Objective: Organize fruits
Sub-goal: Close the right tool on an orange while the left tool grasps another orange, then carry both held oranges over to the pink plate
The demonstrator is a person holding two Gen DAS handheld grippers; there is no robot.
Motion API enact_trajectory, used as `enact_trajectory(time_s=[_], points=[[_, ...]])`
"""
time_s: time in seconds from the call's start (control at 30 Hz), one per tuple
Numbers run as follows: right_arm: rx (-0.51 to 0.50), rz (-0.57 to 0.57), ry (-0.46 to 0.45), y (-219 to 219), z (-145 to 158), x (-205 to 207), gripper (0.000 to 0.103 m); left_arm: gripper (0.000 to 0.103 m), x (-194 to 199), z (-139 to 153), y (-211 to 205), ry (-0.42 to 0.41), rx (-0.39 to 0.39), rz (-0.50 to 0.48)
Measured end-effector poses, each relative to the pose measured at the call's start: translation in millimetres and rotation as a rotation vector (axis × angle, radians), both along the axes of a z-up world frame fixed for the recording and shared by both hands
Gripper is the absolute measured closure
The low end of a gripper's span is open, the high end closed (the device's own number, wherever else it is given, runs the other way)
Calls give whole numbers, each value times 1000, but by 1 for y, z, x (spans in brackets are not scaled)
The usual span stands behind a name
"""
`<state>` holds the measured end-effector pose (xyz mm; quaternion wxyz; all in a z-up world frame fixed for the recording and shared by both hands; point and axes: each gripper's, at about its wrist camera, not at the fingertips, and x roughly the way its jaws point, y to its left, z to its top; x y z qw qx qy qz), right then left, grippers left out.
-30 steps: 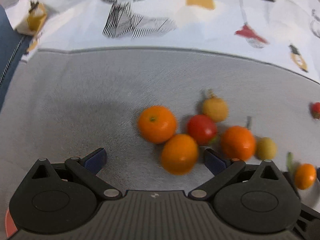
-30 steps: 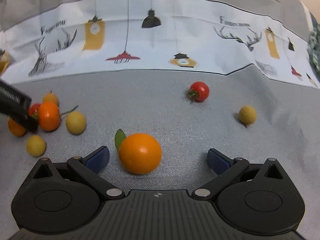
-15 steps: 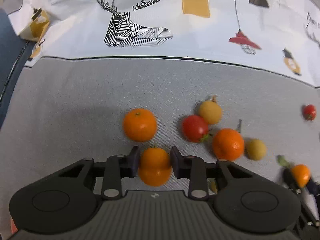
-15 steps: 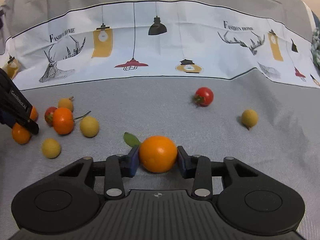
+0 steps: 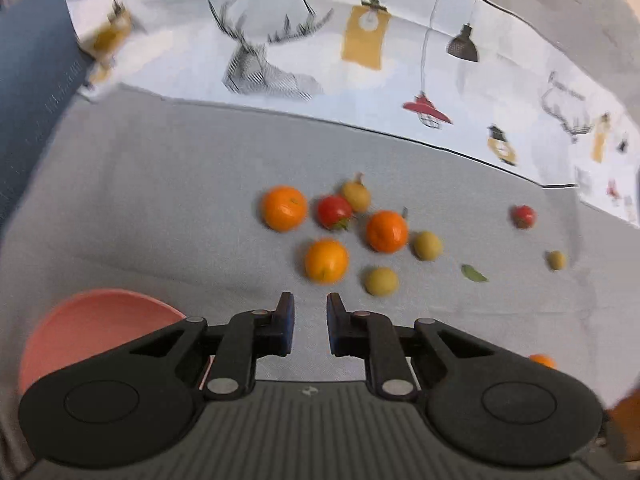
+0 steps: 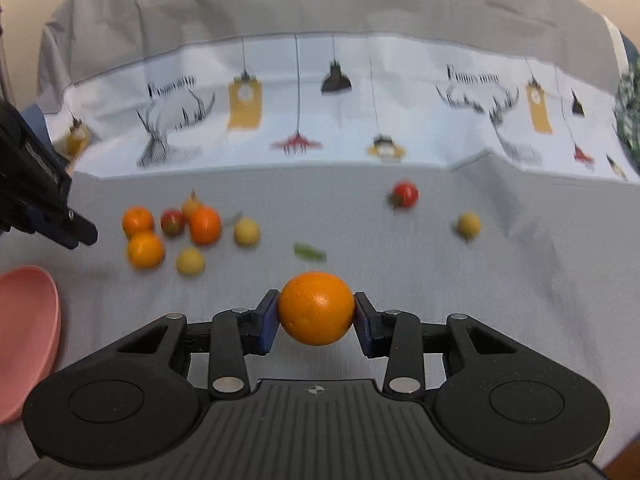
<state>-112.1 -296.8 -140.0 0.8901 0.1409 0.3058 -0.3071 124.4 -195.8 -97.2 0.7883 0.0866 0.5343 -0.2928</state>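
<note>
My right gripper is shut on an orange and holds it above the grey cloth. My left gripper is shut with nothing between its pads; in the right wrist view its fingertips hover left of the fruit pile. Just beyond the left gripper lies a loose orange. Two more oranges, a red tomato and several yellowish fruits lie in a cluster behind it. A pink bowl sits at the near left.
A second tomato, a small yellow fruit and a green leaf lie apart on the right of the cloth. A printed white cloth rises at the back. The pink bowl's rim is at the right gripper's far left.
Both grippers closed on an orange and rose. The left gripper's orange has since slipped out and lies on the cloth; the right gripper's orange came up with it. The pink bowl came into view.
</note>
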Motion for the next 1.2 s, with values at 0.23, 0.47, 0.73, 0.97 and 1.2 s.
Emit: enact_trajectory(time_s=[0.23, 0.47, 0.73, 0.97, 1.2], points=[[54, -56, -16, -9, -22, -5, 63, 19, 23, -10, 5, -14, 8, 37], [126, -85, -31, -29, -38, 1, 62, 19, 46, -39, -35, 69, -5, 48], [160, -81, -38, -35, -43, 4, 62, 59, 47, -67, -50, 145, 55, 13], [151, -76, -35, -34, -44, 5, 62, 62, 46, -66, -43, 152, 42, 14], [139, -66, -33, -33, -43, 6, 62, 62, 28, -33, -36, 66, 5, -3]])
